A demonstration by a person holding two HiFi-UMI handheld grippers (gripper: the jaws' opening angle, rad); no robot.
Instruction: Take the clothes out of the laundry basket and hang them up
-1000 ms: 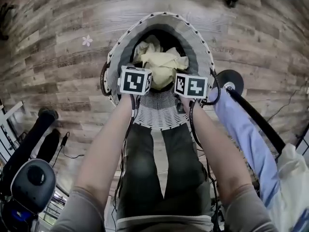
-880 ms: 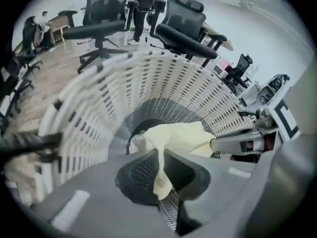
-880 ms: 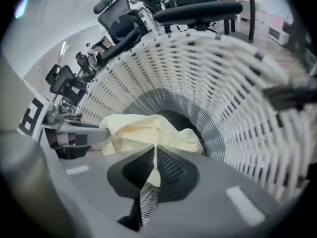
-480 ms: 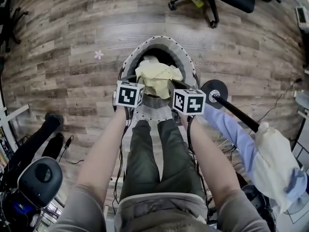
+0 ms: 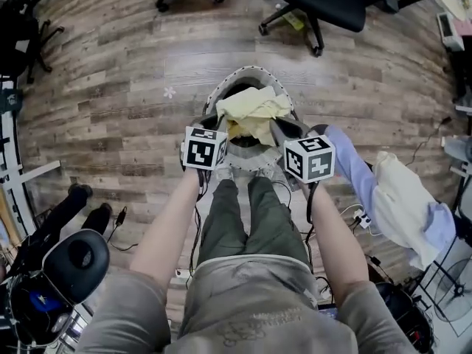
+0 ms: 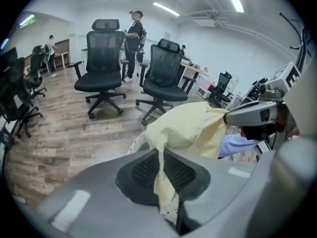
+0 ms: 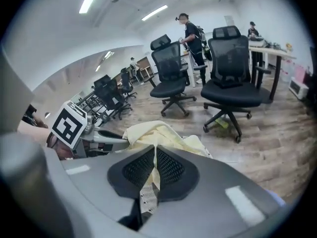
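Observation:
A pale yellow garment (image 5: 251, 110) hangs bunched between my two grippers above the white woven laundry basket (image 5: 254, 71). My left gripper (image 5: 215, 122) is shut on the garment's left side; in the left gripper view the yellow cloth (image 6: 190, 130) runs down between the closed pads (image 6: 143, 170). My right gripper (image 5: 284, 130) is shut on the right side, and in the right gripper view the cloth (image 7: 153, 133) is pinched in the right gripper (image 7: 155, 166). Each gripper shows in the other's view: the right one (image 6: 257, 115), the left one (image 7: 81, 130).
A light blue shirt (image 5: 354, 172) and a white garment (image 5: 402, 198) hang on a rack at the right. Black office chairs (image 5: 317, 2) stand beyond the basket on the wood floor. Dark equipment (image 5: 70, 260) sits at lower left. People stand far off among desks (image 6: 133, 31).
Both grippers have risen together, lifting the yellow garment up out of the basket. The basket now looks smaller and farther below, and more of the room shows.

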